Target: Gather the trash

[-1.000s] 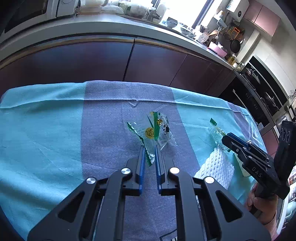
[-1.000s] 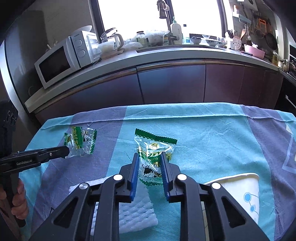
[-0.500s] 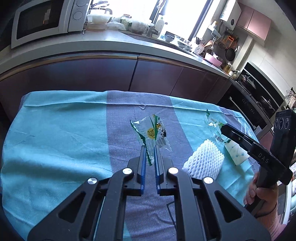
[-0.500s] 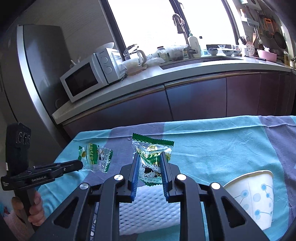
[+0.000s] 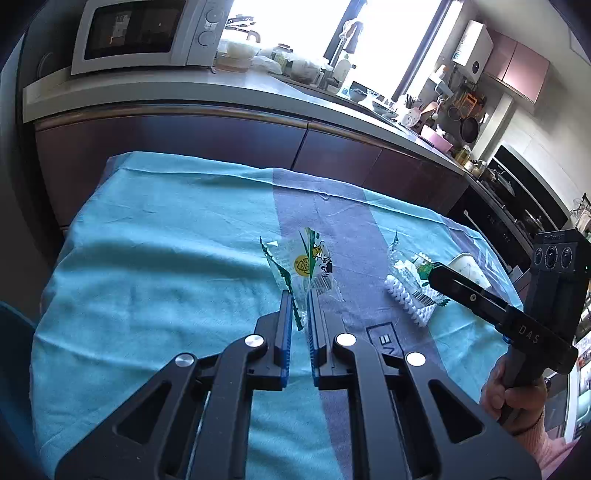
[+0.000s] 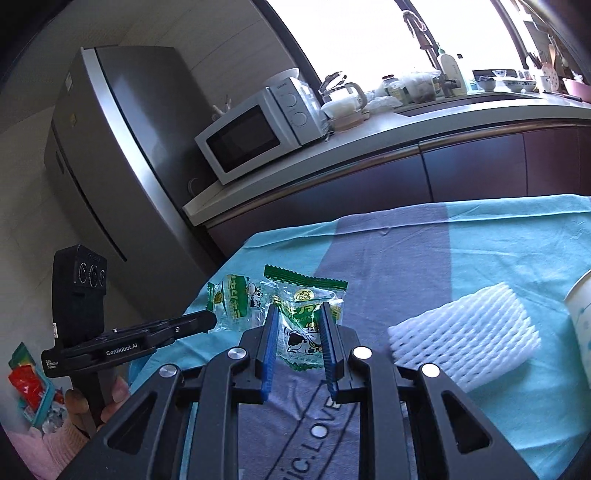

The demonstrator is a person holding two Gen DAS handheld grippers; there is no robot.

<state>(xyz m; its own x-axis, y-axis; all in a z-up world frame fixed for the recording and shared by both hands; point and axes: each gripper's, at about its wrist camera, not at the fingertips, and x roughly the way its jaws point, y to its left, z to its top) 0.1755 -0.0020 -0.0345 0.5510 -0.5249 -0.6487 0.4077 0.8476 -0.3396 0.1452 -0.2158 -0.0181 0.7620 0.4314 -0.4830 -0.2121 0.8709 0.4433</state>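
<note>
Left gripper (image 5: 298,301) clamped on wrapper (image 5: 306,264), right gripper (image 6: 298,319) gripping second wrapper (image 6: 306,314); both lifted off tablecloth (image 5: 166,258), probably for binning. Foam net (image 6: 465,338), paper cup (image 6: 581,314) left on cloth.

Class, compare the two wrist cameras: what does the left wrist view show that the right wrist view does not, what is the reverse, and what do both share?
Only the left wrist view: the wall oven. Only the right wrist view: the refrigerator and a red packet low at left. Both: the microwave, foam net, paper cup, tablecloth, and each gripper, left and right, shut on a snack wrapper.
</note>
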